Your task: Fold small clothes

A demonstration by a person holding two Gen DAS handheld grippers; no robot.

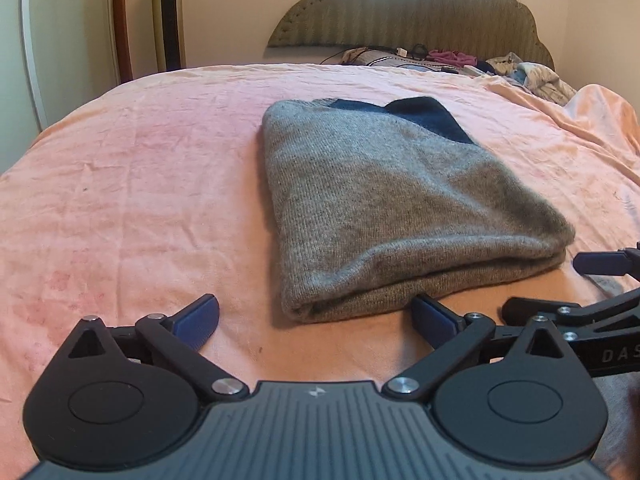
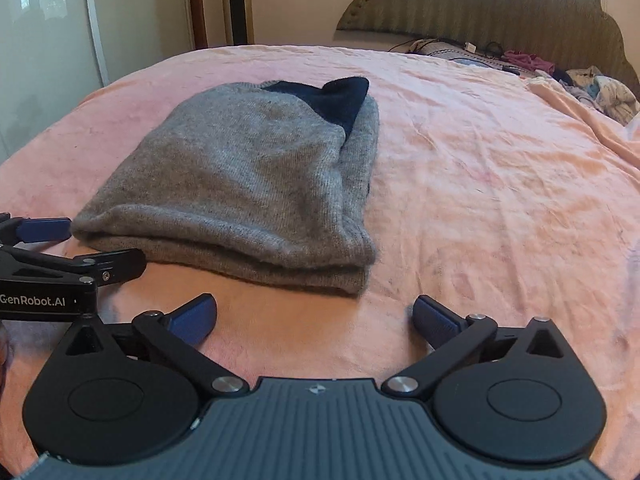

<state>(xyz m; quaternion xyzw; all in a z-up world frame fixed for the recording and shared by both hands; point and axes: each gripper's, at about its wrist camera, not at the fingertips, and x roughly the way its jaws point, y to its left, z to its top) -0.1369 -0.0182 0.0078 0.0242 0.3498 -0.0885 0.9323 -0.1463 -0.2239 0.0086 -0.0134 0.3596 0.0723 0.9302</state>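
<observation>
Pink bedspread (image 1: 140, 184) carries a folded grey sweater (image 1: 384, 208) at centre, seemingly in several layers. Left gripper (image 1: 316, 316) and right gripper (image 2: 316, 316) sit near it, jaws spread wide, holding nothing.

Sweater (image 1: 384, 200): grey fuzzy knit with a dark navy knit section. Bed sheet (image 1: 140, 168): pink cloth, matt, creased. Left tool (image 1: 316, 320): matt black plastic, blue ribbed pads (image 1: 198, 318), shiny metal pivots. Headboard (image 1: 412, 12): ribbed olive fabric.
</observation>
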